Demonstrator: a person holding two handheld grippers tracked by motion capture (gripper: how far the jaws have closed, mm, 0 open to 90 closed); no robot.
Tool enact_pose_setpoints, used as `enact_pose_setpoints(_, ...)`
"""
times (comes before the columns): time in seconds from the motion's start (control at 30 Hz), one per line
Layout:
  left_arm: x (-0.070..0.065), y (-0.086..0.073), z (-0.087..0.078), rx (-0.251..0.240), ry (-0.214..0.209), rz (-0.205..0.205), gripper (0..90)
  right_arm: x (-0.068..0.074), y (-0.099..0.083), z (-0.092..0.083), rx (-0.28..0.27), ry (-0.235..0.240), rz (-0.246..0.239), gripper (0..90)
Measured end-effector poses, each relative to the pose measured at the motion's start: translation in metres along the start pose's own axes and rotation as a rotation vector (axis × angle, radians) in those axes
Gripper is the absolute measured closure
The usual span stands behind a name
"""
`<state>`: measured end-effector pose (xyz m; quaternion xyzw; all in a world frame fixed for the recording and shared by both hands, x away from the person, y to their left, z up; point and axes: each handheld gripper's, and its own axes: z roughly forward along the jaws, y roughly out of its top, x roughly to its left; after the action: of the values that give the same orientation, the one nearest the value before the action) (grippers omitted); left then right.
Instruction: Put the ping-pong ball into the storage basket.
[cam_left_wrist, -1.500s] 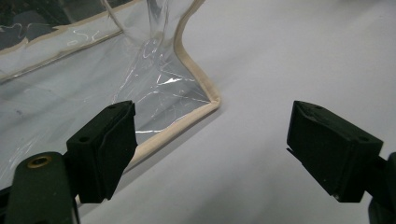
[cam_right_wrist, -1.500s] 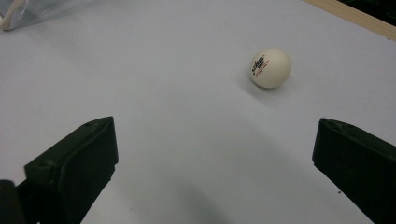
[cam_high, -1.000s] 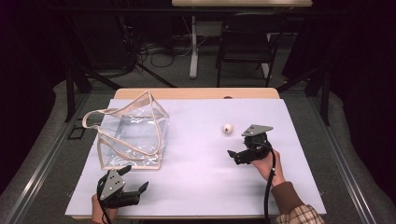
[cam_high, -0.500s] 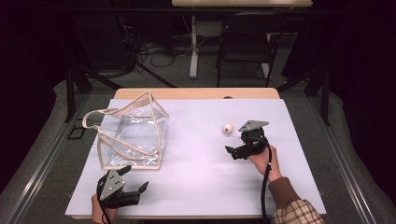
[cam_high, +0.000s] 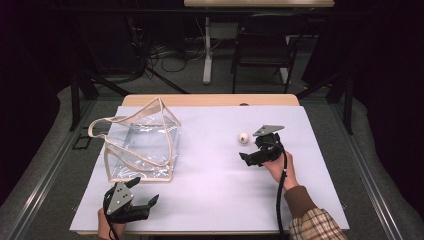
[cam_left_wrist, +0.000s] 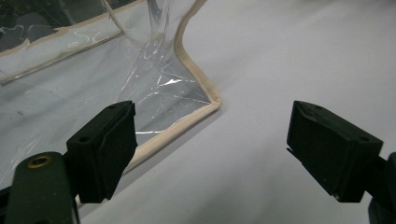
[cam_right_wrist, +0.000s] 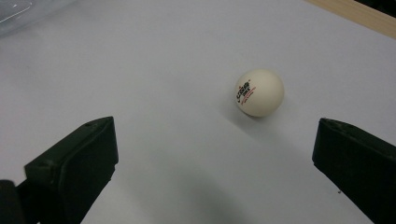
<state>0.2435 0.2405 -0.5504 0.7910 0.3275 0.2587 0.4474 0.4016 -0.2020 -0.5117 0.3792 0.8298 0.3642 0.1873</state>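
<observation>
A white ping-pong ball (cam_high: 244, 137) with a small printed logo rests on the white sheet right of centre; the right gripper view has the ball (cam_right_wrist: 259, 93) ahead, slightly right of the jaws' midline. My right gripper (cam_high: 248, 156) is open just on the near side of it, with nothing between the jaws (cam_right_wrist: 215, 158). A clear plastic bag (cam_high: 142, 142) with beige trim and handles stands at the left. My left gripper (cam_high: 145, 191) is open near the front edge, just in front of the bag's near corner (cam_left_wrist: 196, 93), and holds nothing (cam_left_wrist: 210, 140).
A white sheet (cam_high: 210, 200) covers most of the wooden table (cam_high: 210, 100). Beyond the far edge stand a chair (cam_high: 262, 50), table legs and cables on a dark floor. Open sheet lies between the bag and the ball.
My right gripper has moved away from the person and a little left, closing in on the ball. The left gripper, bag and ball have stayed put.
</observation>
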Motion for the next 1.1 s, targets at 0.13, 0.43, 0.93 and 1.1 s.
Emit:
enact_pose_setpoints(0.13, 0.000, 0.000, 0.000, -0.002, 0.001, 0.001, 16.2, -0.002, 0.001, 0.004, 0.007, 0.001, 0.008, 0.0)
enact_pose_setpoints(0.43, 0.000, 0.000, 0.000, -0.003, 0.000, 0.002, 16.2, -0.009, 0.005, 0.012, 0.007, -0.002, 0.033, 0.0)
enact_pose_setpoints(0.93, 0.000, 0.000, 0.000, -0.003, -0.001, 0.001, 16.2, -0.017, 0.013, 0.027, 0.012, -0.013, 0.058, 0.0)
enact_pose_setpoints(1.1, 0.000, 0.000, 0.000, -0.003, -0.002, 0.001, 16.2, -0.019, 0.016, 0.036, 0.021, -0.006, 0.072, 0.0)
